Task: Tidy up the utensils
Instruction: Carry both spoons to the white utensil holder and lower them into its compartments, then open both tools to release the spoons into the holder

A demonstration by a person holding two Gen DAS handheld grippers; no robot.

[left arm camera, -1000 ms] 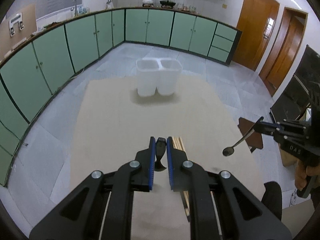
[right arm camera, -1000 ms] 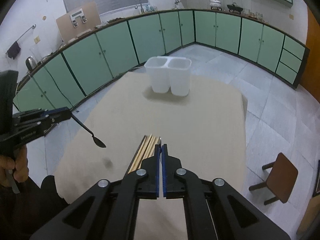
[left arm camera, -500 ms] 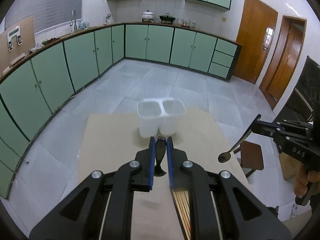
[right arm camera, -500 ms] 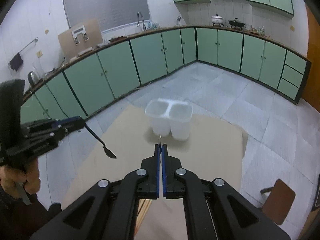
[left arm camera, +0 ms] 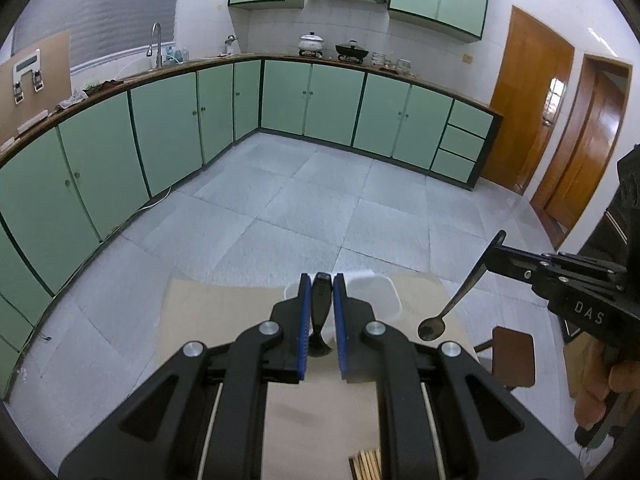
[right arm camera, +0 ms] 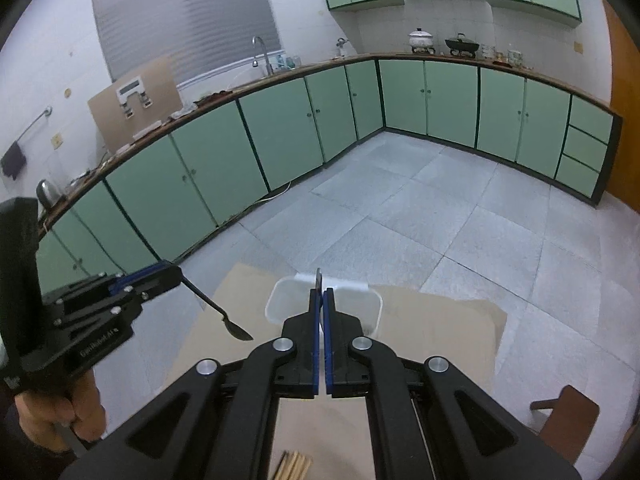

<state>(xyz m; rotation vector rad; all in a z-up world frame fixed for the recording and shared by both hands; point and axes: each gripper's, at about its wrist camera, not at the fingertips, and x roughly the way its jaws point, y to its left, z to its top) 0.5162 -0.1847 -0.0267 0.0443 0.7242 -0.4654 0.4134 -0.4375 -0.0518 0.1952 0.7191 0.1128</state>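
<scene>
My left gripper [left arm camera: 321, 280] is shut on a dark spoon [left arm camera: 320, 312] that hangs bowl-down between its blue pads; it also shows in the right wrist view [right arm camera: 224, 314]. My right gripper [right arm camera: 320, 294] is shut on a thin metal spoon [right arm camera: 318, 280], seen in the left wrist view [left arm camera: 456, 300] hanging bowl-down. Both are raised near the white two-compartment holder [right arm camera: 280, 300], also in the left wrist view [left arm camera: 384, 292], which stands on the beige table [right arm camera: 432, 328]. Its compartments are partly hidden by the fingers.
A bundle of wooden chopsticks [right arm camera: 294, 466] lies on the table near its front edge, also in the left wrist view [left arm camera: 364, 466]. A small brown stool [left arm camera: 512, 356] stands on the floor to the right of the table. Green cabinets line the walls.
Both grippers have risen and moved forward with their spoons. The holder now sits just under the fingertips and the chopsticks have slid to the bottom edge of both views.
</scene>
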